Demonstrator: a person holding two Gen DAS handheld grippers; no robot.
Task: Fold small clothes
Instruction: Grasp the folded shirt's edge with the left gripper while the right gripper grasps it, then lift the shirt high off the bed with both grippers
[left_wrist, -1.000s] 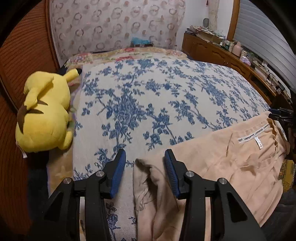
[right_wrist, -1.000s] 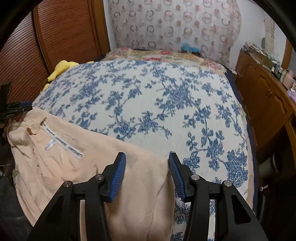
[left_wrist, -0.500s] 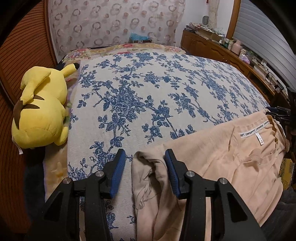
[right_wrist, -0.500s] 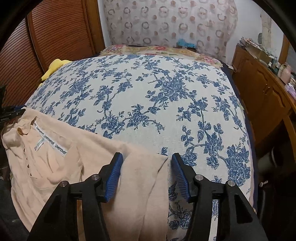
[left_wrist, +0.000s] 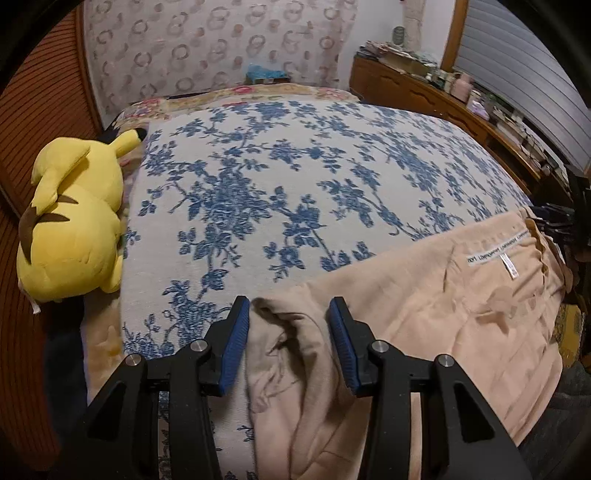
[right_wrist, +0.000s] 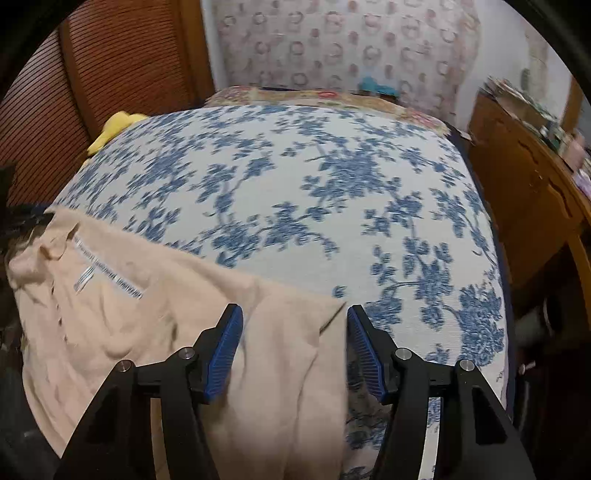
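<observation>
I am at the grasping step of the fold: the peach garment (left_wrist: 424, 295) lies spread across the near edge of the bed (left_wrist: 295, 177), its labelled neckline (left_wrist: 498, 254) toward the right in the left wrist view and toward the left in the right wrist view, so each tool sits at 1 end of it. The left hand-held gripper (left_wrist: 288, 314) stands partly open astride a bunched, rumpled corner of the cloth; I judge the pads are close to it but not pressing. The right hand-held gripper (right_wrist: 295, 325) has just been opening its jaws and now stands moderately wide, with the flat pointed corner of the garment (right_wrist: 332, 306) between the pads, apparently untouched. The yellow plush toy (left_wrist: 74, 221) lies well apart at the far left of the bed, out of the way. Next, I think both tools need to close on their 2 corners, gathering every layer of the bunched left one, before I lift and carry the near edge over toward the far side.
</observation>
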